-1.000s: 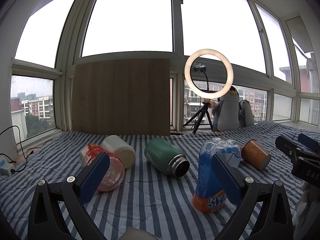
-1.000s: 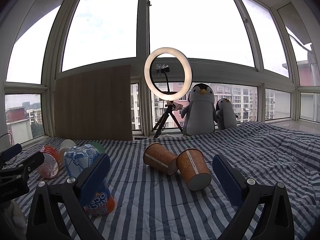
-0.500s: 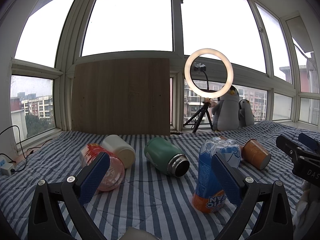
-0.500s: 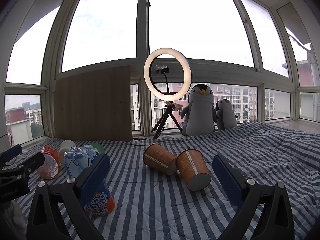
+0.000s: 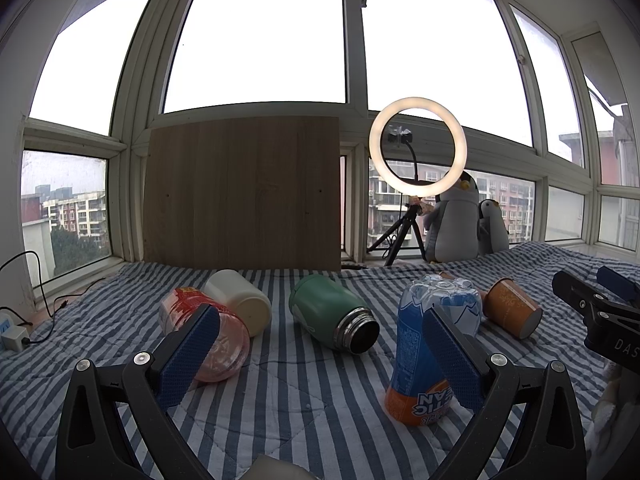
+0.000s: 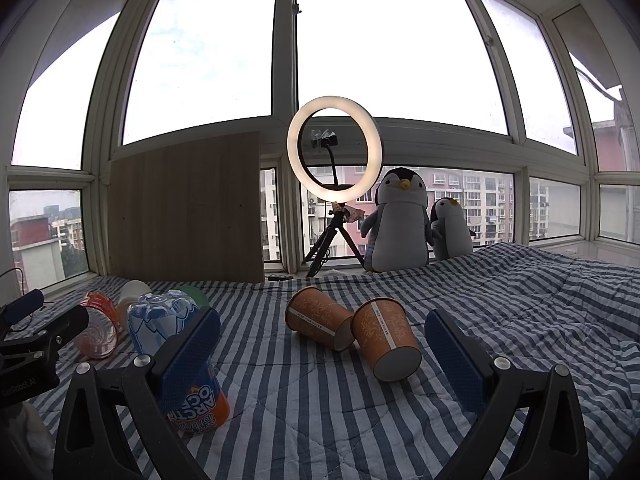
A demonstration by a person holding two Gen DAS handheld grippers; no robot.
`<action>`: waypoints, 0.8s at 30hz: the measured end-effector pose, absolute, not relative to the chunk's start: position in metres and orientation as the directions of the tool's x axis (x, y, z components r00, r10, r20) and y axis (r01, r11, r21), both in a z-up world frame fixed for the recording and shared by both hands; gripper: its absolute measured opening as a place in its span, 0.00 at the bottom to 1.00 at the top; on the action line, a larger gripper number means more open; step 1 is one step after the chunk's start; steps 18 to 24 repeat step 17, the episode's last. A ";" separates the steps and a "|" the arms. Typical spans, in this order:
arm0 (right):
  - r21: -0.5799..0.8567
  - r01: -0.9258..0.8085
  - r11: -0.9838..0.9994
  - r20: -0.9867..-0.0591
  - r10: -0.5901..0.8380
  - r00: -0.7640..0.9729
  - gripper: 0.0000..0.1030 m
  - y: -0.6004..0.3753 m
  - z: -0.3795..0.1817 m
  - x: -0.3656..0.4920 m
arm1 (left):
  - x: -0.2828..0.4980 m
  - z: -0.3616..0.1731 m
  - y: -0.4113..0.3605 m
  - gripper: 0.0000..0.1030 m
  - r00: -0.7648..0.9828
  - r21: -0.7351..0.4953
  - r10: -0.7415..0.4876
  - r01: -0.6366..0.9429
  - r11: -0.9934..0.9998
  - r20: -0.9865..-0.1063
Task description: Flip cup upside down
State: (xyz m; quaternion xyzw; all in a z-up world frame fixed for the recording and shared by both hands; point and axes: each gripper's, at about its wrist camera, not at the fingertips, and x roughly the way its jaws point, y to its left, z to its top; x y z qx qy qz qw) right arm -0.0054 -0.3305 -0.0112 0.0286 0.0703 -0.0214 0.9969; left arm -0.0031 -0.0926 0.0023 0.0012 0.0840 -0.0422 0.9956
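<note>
Pre-grasp stage: left gripper (image 5: 320, 354) and right gripper (image 6: 322, 354) both spread wide, empty; nearest paper cup (image 6: 386, 344) lies sideways on the striped bed (image 6: 520, 320), between and ahead of right fingers (image 6: 454, 354); next likely: advance, close on cup, upend.

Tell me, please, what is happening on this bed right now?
A person holds two claws above a striped blanket, both open and empty. The left claw faces a green flask lying on its side; the right claw faces two orange paper cups, also on their sides. A blue-and-orange bottle already stands upside down. No cup is gripped yet.
</note>
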 end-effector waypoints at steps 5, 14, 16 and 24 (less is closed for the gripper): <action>0.054 0.047 0.997 -0.141 -0.039 0.989 0.98 -0.331 -0.011 -0.006 | -0.003 0.002 -0.092 1.00 0.982 -0.005 -0.084 0.085 0.996 -0.167; 0.054 0.047 0.997 -0.141 -0.039 0.989 0.98 -0.331 -0.011 -0.006 | -0.003 0.002 -0.093 1.00 0.982 -0.005 -0.086 0.086 0.996 -0.169; 0.054 0.047 0.997 -0.140 -0.039 0.989 0.98 -0.331 -0.011 -0.006 | -0.003 0.002 -0.093 1.00 0.982 -0.007 -0.086 0.086 0.996 -0.168; 0.054 0.047 0.997 -0.140 -0.039 0.989 0.98 -0.331 -0.011 -0.005 | -0.003 0.002 -0.093 1.00 0.982 -0.006 -0.084 0.084 0.996 -0.168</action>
